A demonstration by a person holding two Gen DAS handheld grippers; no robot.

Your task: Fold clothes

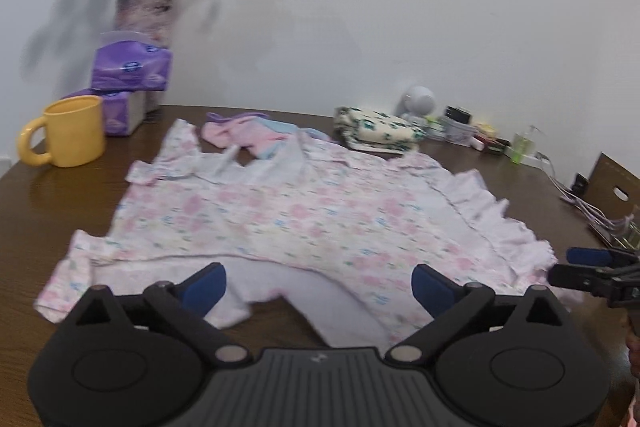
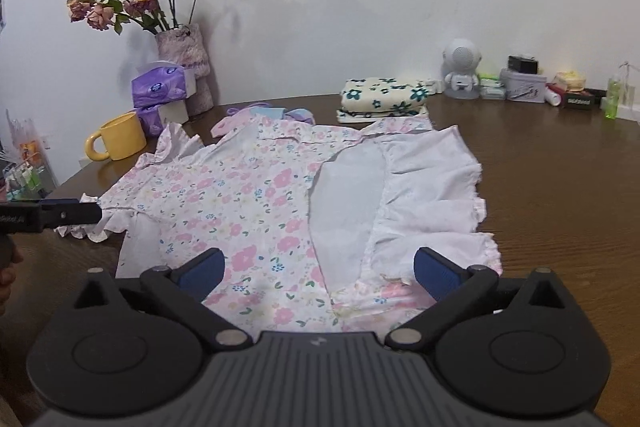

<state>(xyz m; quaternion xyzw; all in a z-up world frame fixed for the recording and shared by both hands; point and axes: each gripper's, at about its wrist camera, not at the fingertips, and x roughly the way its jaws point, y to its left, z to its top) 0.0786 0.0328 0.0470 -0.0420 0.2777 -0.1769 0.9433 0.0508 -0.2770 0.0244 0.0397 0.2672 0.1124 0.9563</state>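
On the wood-grain table [image 2: 560, 187], a thin floral ruffled dress [image 2: 248, 187], left gripper [image 1: 319, 281] and right gripper [image 2: 319, 269] both wide apart, empty.

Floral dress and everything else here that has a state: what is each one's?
Floral dress: spread on the table, hem partly turned over, unheld.
Left tool: open, empty.
Right tool: open, empty.
Flowered cloth: folded, stacked.
Yellow mug: upright.
Tissue pack: opened, tissue sticking out.

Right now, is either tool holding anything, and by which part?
Nothing is held. Left tool and right tool both stand open above the pink floral cotton dress, which lies flat on the brown wooden table.
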